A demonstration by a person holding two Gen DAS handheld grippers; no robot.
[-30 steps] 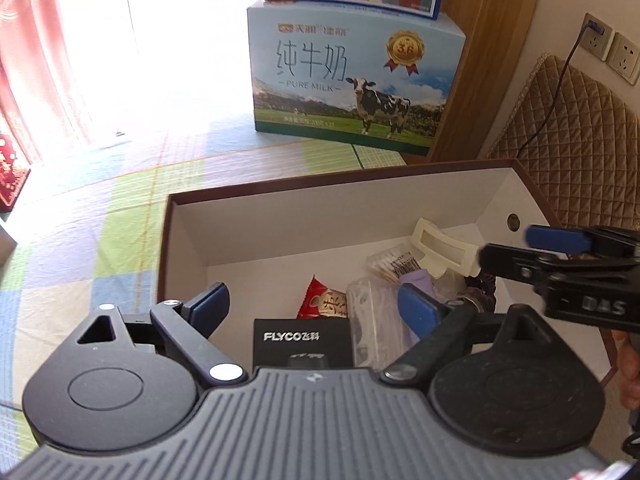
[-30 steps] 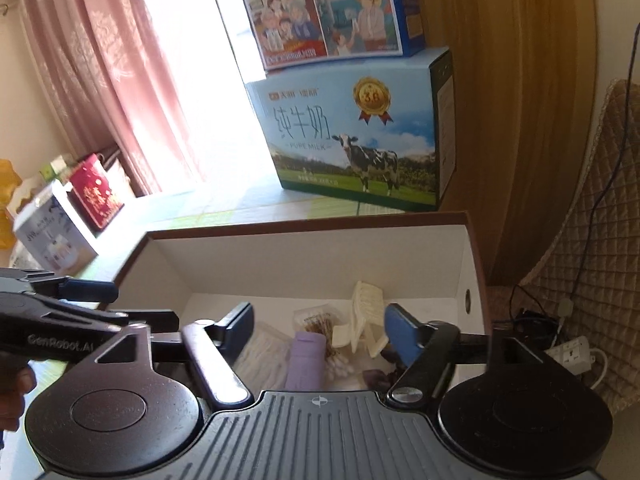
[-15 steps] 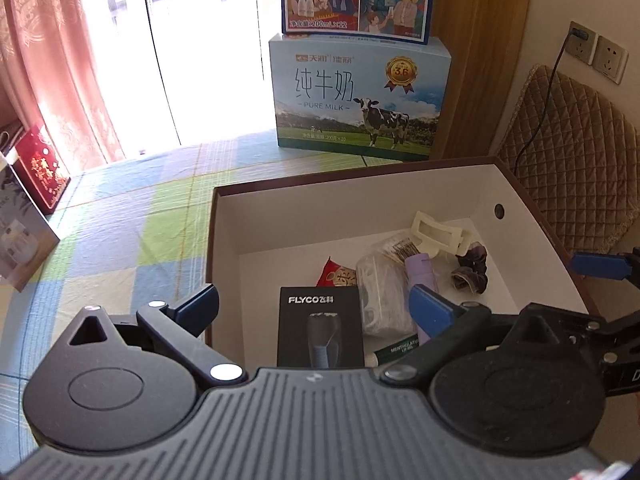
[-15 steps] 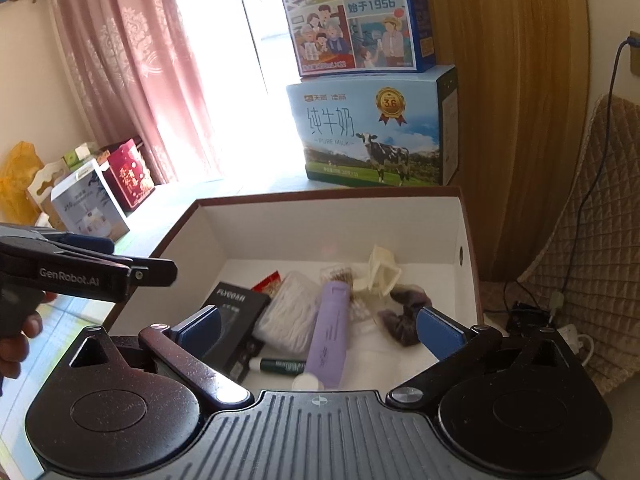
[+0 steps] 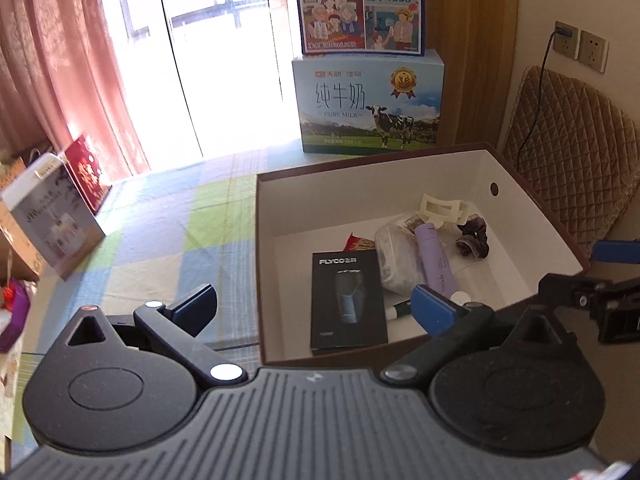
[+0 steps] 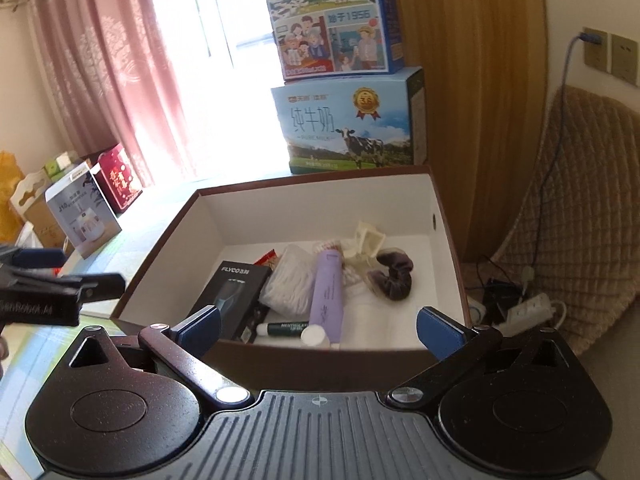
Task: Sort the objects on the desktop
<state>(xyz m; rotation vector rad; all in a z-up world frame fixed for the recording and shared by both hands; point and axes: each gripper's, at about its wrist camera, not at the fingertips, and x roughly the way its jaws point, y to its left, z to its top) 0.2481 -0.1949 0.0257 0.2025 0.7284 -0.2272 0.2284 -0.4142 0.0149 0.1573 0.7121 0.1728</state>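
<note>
Both grippers, left (image 5: 316, 307) and right (image 6: 320, 326), wide open, empty, at box (image 6: 320, 188) near edge. Purple tube (image 6: 329, 294) lies lengthwise, cap toward near wall, dead ahead of right jaws; right nearer.

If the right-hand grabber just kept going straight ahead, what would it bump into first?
Probably the box's near wall, which lies between the open right gripper and the contents. If it clears the rim, the lilac tube is next. Depth is hard to judge.
</note>
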